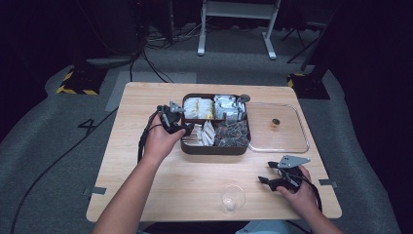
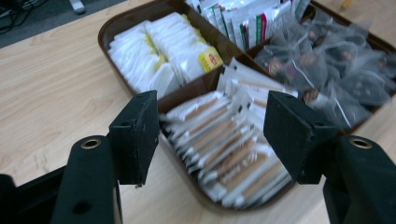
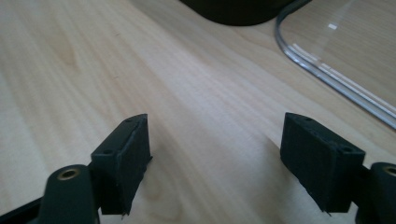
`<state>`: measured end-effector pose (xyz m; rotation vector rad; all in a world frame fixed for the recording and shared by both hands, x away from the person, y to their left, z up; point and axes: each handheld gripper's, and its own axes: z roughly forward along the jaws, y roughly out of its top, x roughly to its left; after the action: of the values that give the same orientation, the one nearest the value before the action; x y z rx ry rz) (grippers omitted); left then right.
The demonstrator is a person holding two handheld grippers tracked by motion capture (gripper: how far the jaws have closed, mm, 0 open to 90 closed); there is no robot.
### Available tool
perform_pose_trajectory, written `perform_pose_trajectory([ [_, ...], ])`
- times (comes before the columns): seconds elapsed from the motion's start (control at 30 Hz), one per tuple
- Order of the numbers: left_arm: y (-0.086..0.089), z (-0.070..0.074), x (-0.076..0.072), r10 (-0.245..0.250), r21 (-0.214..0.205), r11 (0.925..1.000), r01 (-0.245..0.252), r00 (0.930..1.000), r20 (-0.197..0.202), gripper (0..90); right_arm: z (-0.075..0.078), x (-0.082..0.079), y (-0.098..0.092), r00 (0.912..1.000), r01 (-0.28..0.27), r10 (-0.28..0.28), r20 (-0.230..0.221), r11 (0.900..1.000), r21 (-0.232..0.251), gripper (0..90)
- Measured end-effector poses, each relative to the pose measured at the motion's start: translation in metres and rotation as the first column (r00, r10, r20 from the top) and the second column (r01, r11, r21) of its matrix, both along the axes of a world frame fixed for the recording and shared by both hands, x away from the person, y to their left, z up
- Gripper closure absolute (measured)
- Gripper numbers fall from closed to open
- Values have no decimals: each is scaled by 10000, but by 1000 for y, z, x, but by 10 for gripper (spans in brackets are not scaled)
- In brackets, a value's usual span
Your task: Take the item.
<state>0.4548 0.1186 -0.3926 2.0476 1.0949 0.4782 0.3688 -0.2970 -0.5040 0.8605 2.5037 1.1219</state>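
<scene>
Pale wood-grain desk [image 1: 146, 146]. Dark rounded tray [image 2: 114, 30], four compartments, at its centre. Your left tongs [image 2: 212, 135], spread, hover over its near-left compartment: flat white-and-tan paper sachets [image 2: 224, 149], stacked on edge. Your right tongs [image 3: 217, 163], spread, pinch nothing above bare wood.

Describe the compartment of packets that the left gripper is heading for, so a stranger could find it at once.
On the wooden table sits a dark brown divided box. The left gripper, open, points at its near-left compartment, filled with white sachets with tan stripes. Its neighbours differ: plain white packets with yellow tags behind, clear bags of dark contents beside.
</scene>
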Motion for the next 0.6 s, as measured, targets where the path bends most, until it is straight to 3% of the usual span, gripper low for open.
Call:
perform_pose_trajectory([
  [0.17, -10, 2, 14, -6, -124, 9999, 7, 10000, 83, 370, 0, 7, 0, 9998, 203, -203, 27, 9998, -5, 250],
  [0.33, -18, 2, 29, -11, 132, 9999, 10, 9999, 141, 370, 0, 7, 0, 9998, 212, -212, 35, 9998, -4, 251],
  [0.6, -24, 1, 51, 164, -155, 9998, -161, 9997, 207, 372, 0, 8, 1, 9997, 243, -243, 27, 9997, 4, 253],
])
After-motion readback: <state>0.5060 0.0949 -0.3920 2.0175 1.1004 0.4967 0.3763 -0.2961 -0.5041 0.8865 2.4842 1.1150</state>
